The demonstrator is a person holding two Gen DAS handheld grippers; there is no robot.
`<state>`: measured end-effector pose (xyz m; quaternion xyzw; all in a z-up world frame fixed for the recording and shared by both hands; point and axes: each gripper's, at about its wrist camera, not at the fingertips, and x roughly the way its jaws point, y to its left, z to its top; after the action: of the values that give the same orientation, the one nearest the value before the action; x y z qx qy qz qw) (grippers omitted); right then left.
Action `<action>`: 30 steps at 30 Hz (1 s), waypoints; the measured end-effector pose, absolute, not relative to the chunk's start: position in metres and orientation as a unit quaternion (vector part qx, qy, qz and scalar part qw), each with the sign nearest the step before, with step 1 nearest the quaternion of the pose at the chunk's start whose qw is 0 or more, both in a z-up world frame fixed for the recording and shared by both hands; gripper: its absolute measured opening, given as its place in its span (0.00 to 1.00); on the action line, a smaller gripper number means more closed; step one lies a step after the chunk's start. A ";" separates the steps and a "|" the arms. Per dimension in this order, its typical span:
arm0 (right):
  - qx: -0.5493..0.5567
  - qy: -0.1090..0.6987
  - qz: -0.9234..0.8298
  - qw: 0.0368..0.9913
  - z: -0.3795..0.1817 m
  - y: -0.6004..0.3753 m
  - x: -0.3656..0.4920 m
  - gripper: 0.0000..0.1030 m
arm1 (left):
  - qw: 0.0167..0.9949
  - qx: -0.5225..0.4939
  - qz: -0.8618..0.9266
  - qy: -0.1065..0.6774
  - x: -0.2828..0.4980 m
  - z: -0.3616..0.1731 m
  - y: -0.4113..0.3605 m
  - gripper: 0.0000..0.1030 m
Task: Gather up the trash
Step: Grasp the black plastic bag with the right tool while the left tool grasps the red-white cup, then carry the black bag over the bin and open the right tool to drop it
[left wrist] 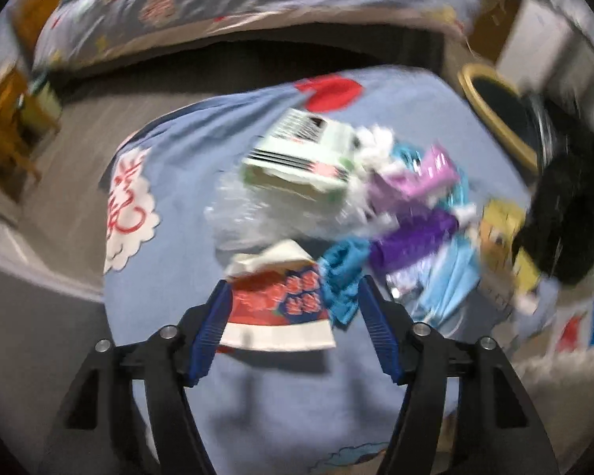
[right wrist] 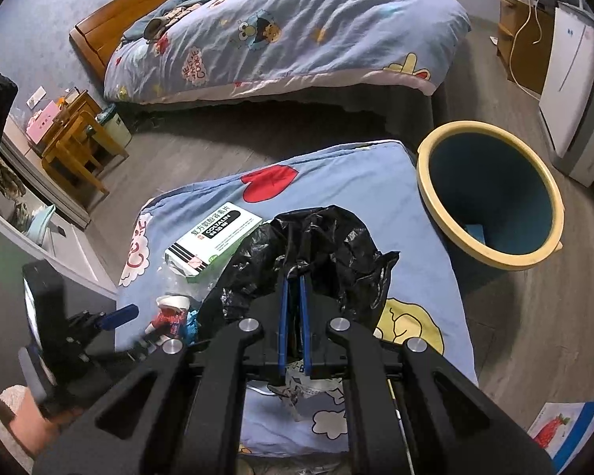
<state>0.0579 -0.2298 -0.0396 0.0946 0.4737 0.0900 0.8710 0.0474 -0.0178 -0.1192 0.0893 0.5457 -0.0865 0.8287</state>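
A pile of trash lies on a blue patterned cushion (left wrist: pixel 186 166). A crushed red and white paper cup (left wrist: pixel 277 304) lies between the open fingers of my left gripper (left wrist: pixel 293 297). Behind it are a white and green medicine box (left wrist: pixel 297 158), clear plastic (left wrist: pixel 237 213), a blue scrap (left wrist: pixel 342 277) and purple wrappers (left wrist: pixel 412 206). My right gripper (right wrist: pixel 293 277) is shut on a black trash bag (right wrist: pixel 328 245), held over the cushion (right wrist: pixel 336 174). The box (right wrist: pixel 214 237) and cup (right wrist: pixel 170 316) show to its left, with the left gripper (right wrist: pixel 122 316) beside the cup.
A round bin with a yellow rim (right wrist: pixel 491 194) stands on the floor right of the cushion; it also shows in the left wrist view (left wrist: pixel 495 114). A bed with a blue quilt (right wrist: pixel 297 31) is behind. Wooden stools (right wrist: pixel 75 138) stand at left, a white appliance (right wrist: pixel 570 91) at right.
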 end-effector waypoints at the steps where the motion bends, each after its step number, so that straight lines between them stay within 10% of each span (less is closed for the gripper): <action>1: 0.094 0.474 0.090 0.871 -0.040 -0.229 0.058 0.05 | 0.820 0.117 -0.092 0.552 0.046 -0.127 -0.027 0.64; 6: 0.089 0.474 0.090 0.871 -0.040 -0.229 0.058 0.05 | 0.791 0.185 -0.075 0.578 0.046 -0.154 -0.038 0.63; 10: 0.091 0.473 0.089 0.872 -0.040 -0.231 0.058 0.05 | 0.785 0.187 -0.080 0.585 0.048 -0.156 -0.035 0.25; 14: 0.095 0.471 0.090 0.872 -0.039 -0.232 0.057 0.05 | 0.807 0.192 -0.072 0.554 0.048 -0.139 -0.033 0.12; 30: 0.118 0.456 0.092 0.877 -0.025 -0.243 0.053 0.05 | 0.888 0.020 -0.104 0.447 0.055 -0.045 0.001 0.08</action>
<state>0.0527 -0.2426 -0.0253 0.1175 0.4558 0.0920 0.8775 0.0549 0.0011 -0.0446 0.0201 0.4466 -0.1038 0.8884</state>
